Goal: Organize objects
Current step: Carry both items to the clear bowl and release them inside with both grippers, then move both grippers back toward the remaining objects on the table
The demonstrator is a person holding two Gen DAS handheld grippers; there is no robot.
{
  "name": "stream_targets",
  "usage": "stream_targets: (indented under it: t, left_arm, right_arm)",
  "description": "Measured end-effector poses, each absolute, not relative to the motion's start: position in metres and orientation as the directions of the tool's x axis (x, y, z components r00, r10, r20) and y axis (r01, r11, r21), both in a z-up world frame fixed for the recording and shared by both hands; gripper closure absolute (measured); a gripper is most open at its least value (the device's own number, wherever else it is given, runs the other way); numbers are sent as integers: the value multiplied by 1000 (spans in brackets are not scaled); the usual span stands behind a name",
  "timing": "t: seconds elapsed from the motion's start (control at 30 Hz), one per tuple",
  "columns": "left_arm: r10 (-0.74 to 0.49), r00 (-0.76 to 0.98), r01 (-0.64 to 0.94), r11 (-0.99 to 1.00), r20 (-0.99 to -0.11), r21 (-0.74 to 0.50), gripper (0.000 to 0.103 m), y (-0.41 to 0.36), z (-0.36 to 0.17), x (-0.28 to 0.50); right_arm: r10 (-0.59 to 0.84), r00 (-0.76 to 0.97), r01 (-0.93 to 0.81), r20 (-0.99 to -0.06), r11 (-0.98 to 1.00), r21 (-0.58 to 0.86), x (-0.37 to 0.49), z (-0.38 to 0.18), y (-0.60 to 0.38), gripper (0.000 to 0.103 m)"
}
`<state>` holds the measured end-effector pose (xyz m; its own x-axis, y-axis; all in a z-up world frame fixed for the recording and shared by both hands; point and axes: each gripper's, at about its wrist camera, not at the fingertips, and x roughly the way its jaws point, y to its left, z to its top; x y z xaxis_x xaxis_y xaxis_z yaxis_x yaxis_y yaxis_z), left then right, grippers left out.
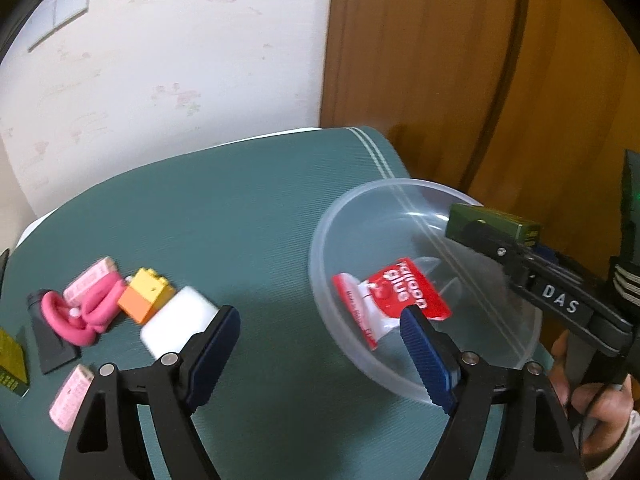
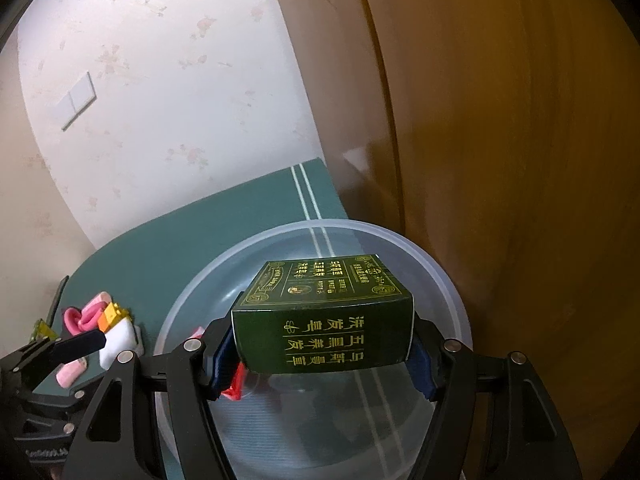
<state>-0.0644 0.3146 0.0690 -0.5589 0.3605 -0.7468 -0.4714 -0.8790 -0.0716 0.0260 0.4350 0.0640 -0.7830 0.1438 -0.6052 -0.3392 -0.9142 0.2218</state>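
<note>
A clear plastic bowl (image 1: 332, 216) stands on the green mat at the right; a red balloon glue packet (image 1: 400, 296) lies in it. My right gripper (image 2: 320, 348) is shut on a dark green box with gold print (image 2: 324, 320) and holds it over the bowl (image 2: 440, 280); the box also shows in the left wrist view (image 1: 492, 222). My left gripper (image 1: 320, 332) is open and empty, low over the mat beside the bowl's left rim. Left of it lie a white block (image 1: 176, 320), a yellow-orange toy brick (image 1: 146, 294) and a pink balloon bundle (image 1: 84, 312).
Pink packets (image 1: 70, 396) and a black card (image 1: 50, 340) lie at the mat's left edge, beside a green-gold packet (image 1: 10, 360). A wooden door (image 1: 480, 60) stands close behind the bowl, and a wallpapered wall (image 1: 160, 60) runs behind the mat.
</note>
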Motion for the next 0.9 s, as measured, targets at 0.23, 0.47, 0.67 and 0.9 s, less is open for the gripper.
stream_targets:
  t: [0.23, 0.47, 0.67, 0.9]
  left_arm:
    - [314, -591, -442, -897, -744, -28, 8, 308, 68, -56]
    - [292, -606, -437, -900, -740, 3, 8, 305, 70, -48]
    - [286, -612, -426, -905, -737, 2, 8, 299, 74, -44]
    - [266, -613, -398, -917, -744, 0, 8, 290, 73, -42]
  right_arm:
    - [177, -807, -343, -563, -917, 202, 34, 70, 425, 33]
    - [168, -835, -306, -523, -933, 189, 35, 74, 414, 18]
    - [167, -830, -301, -532, -937, 176, 32, 71, 407, 16]
    - [166, -831, -305, -531, -934, 186, 37, 70, 407, 16]
